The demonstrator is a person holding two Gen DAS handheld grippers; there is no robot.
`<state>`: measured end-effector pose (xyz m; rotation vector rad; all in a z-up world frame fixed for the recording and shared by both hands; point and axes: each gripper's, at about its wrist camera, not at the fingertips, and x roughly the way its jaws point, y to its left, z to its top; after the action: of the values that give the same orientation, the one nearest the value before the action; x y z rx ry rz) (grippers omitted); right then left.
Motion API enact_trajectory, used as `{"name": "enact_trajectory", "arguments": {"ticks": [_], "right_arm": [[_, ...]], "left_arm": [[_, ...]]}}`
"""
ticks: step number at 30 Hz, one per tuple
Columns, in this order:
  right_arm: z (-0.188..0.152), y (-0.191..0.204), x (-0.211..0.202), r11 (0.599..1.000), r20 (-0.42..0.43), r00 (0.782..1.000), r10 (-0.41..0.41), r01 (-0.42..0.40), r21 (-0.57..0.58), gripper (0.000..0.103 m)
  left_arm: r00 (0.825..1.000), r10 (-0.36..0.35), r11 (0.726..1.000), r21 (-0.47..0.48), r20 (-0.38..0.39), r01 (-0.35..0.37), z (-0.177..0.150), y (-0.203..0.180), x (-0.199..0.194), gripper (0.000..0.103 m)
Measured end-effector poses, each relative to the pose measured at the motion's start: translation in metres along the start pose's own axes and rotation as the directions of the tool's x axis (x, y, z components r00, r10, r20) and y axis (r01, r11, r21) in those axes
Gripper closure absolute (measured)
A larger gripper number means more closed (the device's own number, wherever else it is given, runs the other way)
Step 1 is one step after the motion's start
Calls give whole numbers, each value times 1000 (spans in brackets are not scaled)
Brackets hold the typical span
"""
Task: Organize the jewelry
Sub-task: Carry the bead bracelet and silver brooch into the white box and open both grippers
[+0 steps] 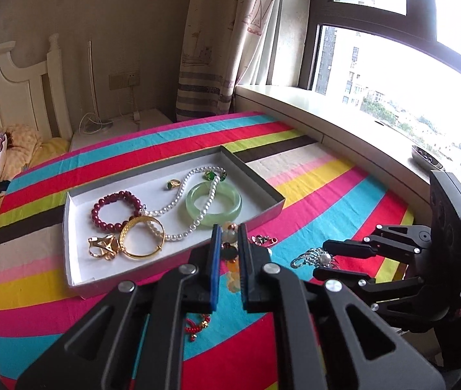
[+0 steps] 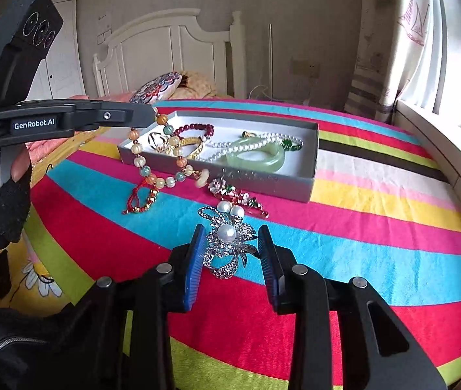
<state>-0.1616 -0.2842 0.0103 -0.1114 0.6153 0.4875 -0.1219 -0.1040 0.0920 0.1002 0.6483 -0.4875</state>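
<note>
Pinching beaded necklace [image 2: 152, 165], left gripper [image 2: 151, 112] is holding strand dangling just short of tray [image 2: 308, 169]'s near wall, long axis vertical. Right gripper [image 2: 230, 247] is straddling pearl brooch [image 2: 227, 243] on striped cloth [image 2: 360, 260], jaws partly spread; contact unclear.

Only one legible marking: "GenRobot.AI" in white letters on the black side of the left gripper [image 2: 151, 110], at the left edge of the right wrist view; nothing readable in the left wrist view.
</note>
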Motion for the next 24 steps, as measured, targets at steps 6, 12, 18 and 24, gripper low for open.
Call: {"name": "enact_trajectory", "arguments": {"ticks": [6,12,18,24], "right_arm": [[8,-4,-7,999,26,999,-34,34,3,71],[19,-1,-6,999,40,998,-47,48,-24,71],[40,3,-1,997,65,997,-44,48,-58,71],[64,2,23,997,58,998,-23,27,-68,71]], "left_arm": [[1000,22,1000,16,18,-22,6,3,-10,94],[999,43,999,20,17,-43,11,10,-11,94],[996,81,995,52,20,-82,28,19,-9,94],[992,124,991,56,8,-124,49,39,11,94]]}}
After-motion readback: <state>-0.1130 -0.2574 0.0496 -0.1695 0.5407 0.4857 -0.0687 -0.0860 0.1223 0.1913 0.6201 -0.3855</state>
